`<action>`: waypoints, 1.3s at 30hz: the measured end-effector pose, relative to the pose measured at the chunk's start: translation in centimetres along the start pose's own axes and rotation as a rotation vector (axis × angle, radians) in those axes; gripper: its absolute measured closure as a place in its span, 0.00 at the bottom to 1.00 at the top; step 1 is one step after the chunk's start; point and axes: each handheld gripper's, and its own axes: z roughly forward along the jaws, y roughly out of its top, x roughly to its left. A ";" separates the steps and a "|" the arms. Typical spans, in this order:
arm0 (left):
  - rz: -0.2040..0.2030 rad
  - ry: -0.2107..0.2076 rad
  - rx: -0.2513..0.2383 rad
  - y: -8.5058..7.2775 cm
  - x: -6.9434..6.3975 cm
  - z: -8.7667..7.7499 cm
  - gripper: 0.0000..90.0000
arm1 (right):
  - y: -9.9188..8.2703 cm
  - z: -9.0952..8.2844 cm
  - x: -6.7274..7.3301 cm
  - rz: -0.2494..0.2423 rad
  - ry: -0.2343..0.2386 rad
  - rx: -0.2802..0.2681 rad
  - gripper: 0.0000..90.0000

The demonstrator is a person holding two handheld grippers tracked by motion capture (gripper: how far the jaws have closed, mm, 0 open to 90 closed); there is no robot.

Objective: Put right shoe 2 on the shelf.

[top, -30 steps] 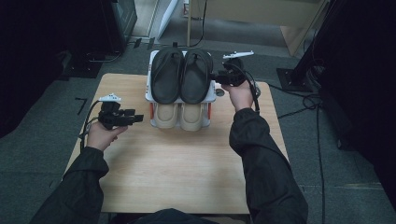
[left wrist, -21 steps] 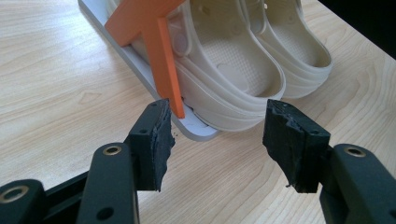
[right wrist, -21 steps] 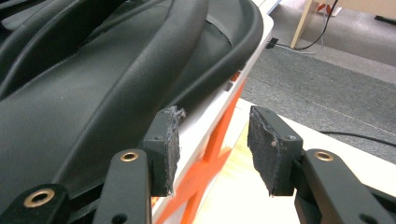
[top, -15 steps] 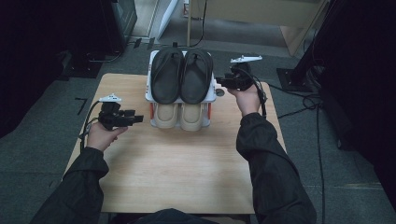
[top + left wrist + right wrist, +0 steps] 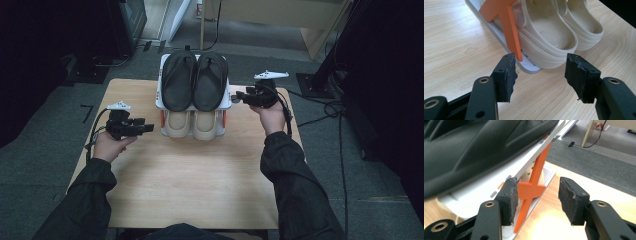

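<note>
High view: black sandals atop rack; right tool view: orange brace. Both tools open, empty, right just widened.

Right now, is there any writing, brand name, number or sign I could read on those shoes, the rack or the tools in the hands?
None can be read.
Black rubber sandals on the top shelf: no lettering to be seen.
Cream plastic clogs below: no brand mark to be seen.
White two-tier shoe rack with orange cross braces: a few small grey marks along the shelf edge, too blurred to read.
</note>
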 end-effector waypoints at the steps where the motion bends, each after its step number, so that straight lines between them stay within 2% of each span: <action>1: -0.001 -0.001 0.001 0.0 0.0 0.0 0.47 | -0.3 -0.1 0.0 -0.004 0.002 -0.004 0.55; 4: 0.001 0.000 0.002 0.0 -0.1 0.1 0.47 | -1.2 -0.3 0.2 -0.007 0.015 -0.001 0.54; 10: 0.004 -0.002 0.007 -0.1 -0.3 0.2 0.46 | -3.0 -0.8 0.6 -0.049 0.031 -0.010 0.52; 12: 0.008 -0.004 0.007 -0.1 -0.5 0.3 0.46 | -3.6 -1.0 0.8 -0.037 0.046 -0.007 0.52; 17: 0.016 -0.015 0.001 -0.2 -1.1 0.4 0.45 | -4.9 -1.2 1.2 -0.050 0.063 0.001 0.51; 22: 0.029 -0.010 0.017 -0.4 -1.6 0.7 0.43 | -6.5 -1.2 1.9 -0.046 0.090 -0.005 0.51; 27: 0.035 -0.024 0.020 -0.5 -2.4 0.7 0.41 | -8.2 -1.3 2.8 -0.057 0.112 0.015 0.50; 39: 0.091 -0.044 0.014 -1.1 -4.8 0.9 0.39 | -11.2 -1.7 4.6 -0.068 0.154 0.023 0.49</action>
